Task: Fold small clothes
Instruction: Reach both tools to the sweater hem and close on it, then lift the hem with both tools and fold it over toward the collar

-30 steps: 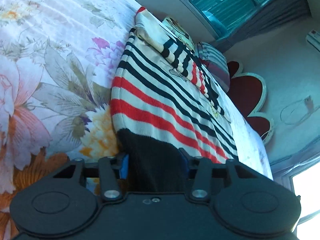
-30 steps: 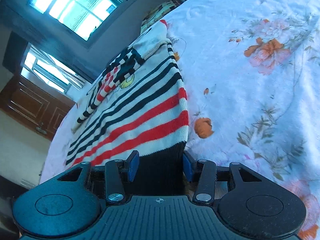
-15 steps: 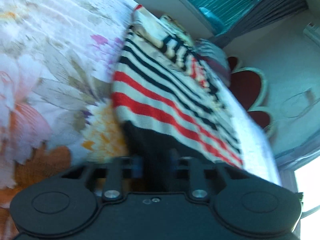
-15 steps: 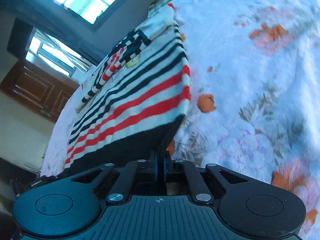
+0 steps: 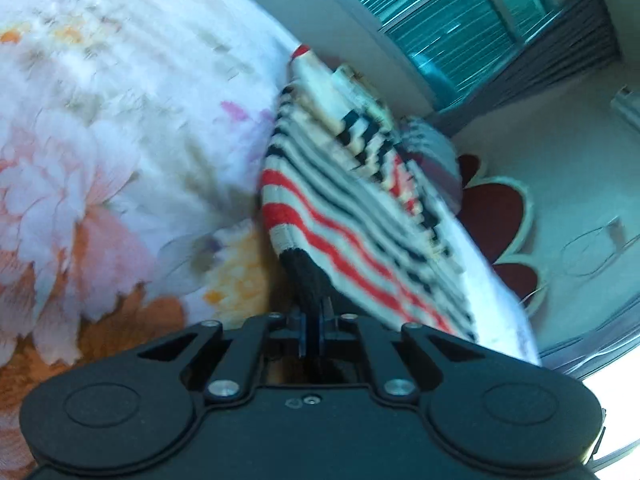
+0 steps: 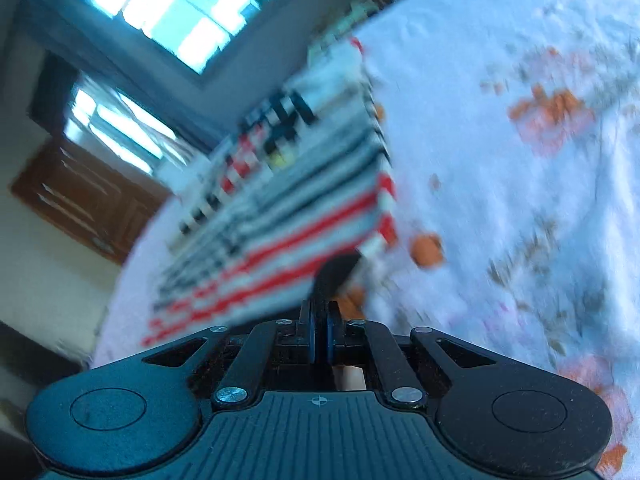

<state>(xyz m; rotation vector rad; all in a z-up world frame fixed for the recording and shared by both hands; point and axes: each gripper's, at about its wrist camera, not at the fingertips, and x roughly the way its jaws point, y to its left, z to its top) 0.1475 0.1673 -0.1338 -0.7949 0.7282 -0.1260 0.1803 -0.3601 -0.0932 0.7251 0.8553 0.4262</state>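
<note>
A small knitted sweater (image 5: 344, 208) with red, black and cream stripes and a black hem lies on a floral bedspread (image 5: 100, 152). My left gripper (image 5: 316, 320) is shut on the black hem at the sweater's left corner and lifts it off the bed. In the right wrist view the same sweater (image 6: 288, 216) shows blurred, and my right gripper (image 6: 320, 320) is shut on the black hem at its right corner, also raised. The sleeves lie folded across the sweater's upper part.
The floral bedspread (image 6: 520, 160) stretches to the right of the sweater. Pillows (image 5: 432, 148) and a red petal-shaped headboard (image 5: 496, 208) lie beyond it. A window (image 6: 176, 4) and a wooden door (image 6: 80, 200) are behind the bed.
Both grippers have closed on the black hem corners and lifted them off the bed. The hem edge now rises and both views blur with motion.
</note>
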